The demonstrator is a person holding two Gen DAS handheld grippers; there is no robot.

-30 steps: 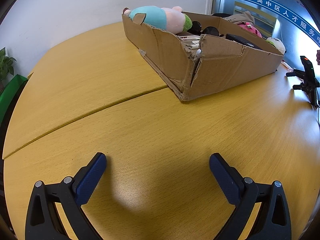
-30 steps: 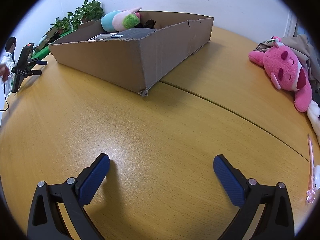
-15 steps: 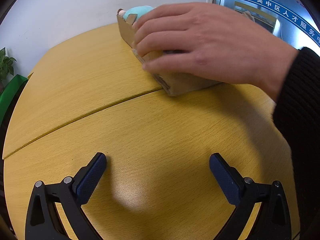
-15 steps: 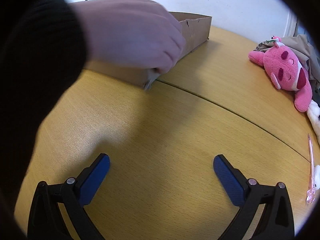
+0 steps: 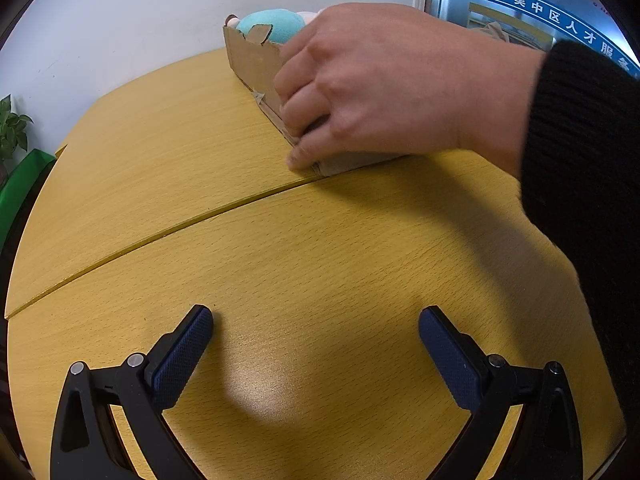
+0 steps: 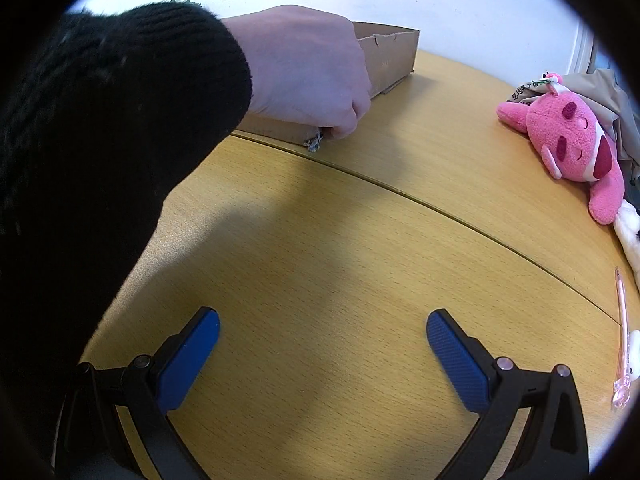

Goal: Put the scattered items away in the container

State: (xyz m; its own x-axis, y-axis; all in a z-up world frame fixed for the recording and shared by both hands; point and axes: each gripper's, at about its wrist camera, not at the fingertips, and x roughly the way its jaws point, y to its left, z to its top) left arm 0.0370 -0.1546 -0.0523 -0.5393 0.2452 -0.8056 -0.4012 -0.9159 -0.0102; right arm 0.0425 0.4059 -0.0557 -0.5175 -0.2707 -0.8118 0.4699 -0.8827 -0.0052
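Observation:
A shallow cardboard box [image 5: 252, 62] [image 6: 394, 62] stands on the yellow wooden table [image 5: 280, 264]. A person's bare hand [image 5: 380, 80] [image 6: 304, 72], in a black sleeve [image 6: 100, 140], grips the box's near corner and hides most of its contents. A teal plush [image 5: 272, 26] pokes out at the box's far end. A pink plush toy [image 6: 572, 148] and a clear pink pen [image 6: 622, 336] lie on the table at the right. My left gripper [image 5: 316, 330] and right gripper [image 6: 323, 332] rest low over bare table, both open and holding nothing.
A curved seam [image 6: 440, 208] runs across the tabletop. Beige cloth [image 6: 612, 96] lies behind the pink plush, with something white and furry [image 6: 630, 228] at the right edge. A green plant [image 5: 12, 128] stands off the table's left side, with a white wall behind.
A hand in a black sleeve reached in, took hold of the box's near corner and pushed the box farther from the grippers. Both grippers stayed still and open.

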